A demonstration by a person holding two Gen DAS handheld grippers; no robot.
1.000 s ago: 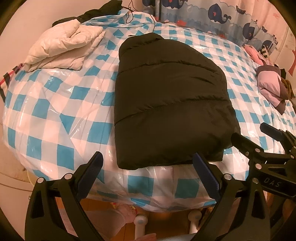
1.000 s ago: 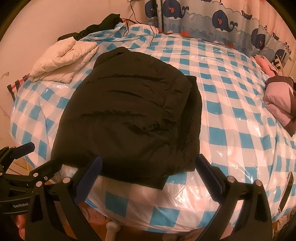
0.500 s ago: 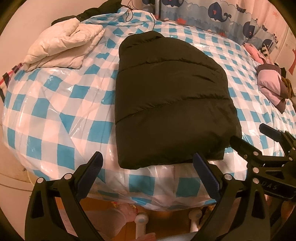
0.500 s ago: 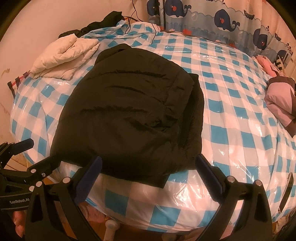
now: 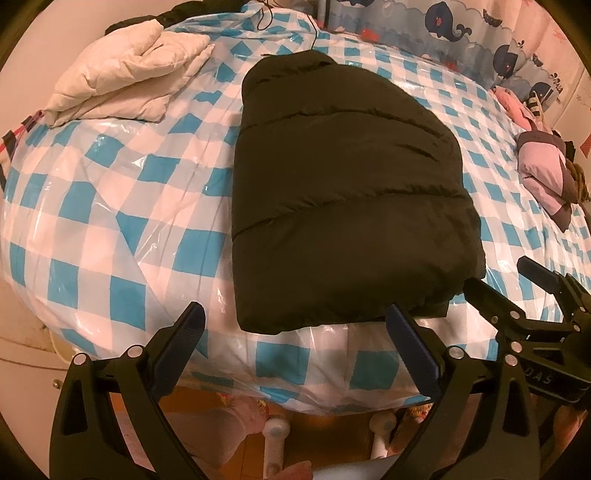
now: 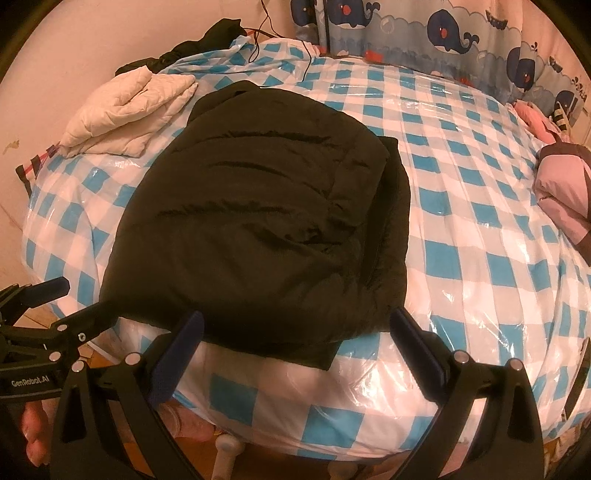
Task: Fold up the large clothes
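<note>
A black puffer jacket (image 5: 343, 192) lies folded lengthwise on the blue-and-white checked bed (image 5: 110, 206), its hem near the front edge. It also shows in the right wrist view (image 6: 266, 218), with a folded-in side along its right edge. My left gripper (image 5: 295, 332) is open and empty, hovering just in front of the hem. My right gripper (image 6: 295, 339) is open and empty at the hem, a little to the right. Each gripper shows in the other's view: the right one (image 5: 517, 291), the left one (image 6: 74, 306).
A folded cream quilted garment (image 5: 129, 88) lies at the far left of the bed. A pink and brown garment (image 5: 543, 173) lies at the right edge. A whale-print curtain (image 6: 443, 33) hangs behind. A dark garment (image 6: 207, 44) and a cable lie at the far corner.
Both grippers have moved slightly forward toward the jacket's hem. The jacket has not moved.
</note>
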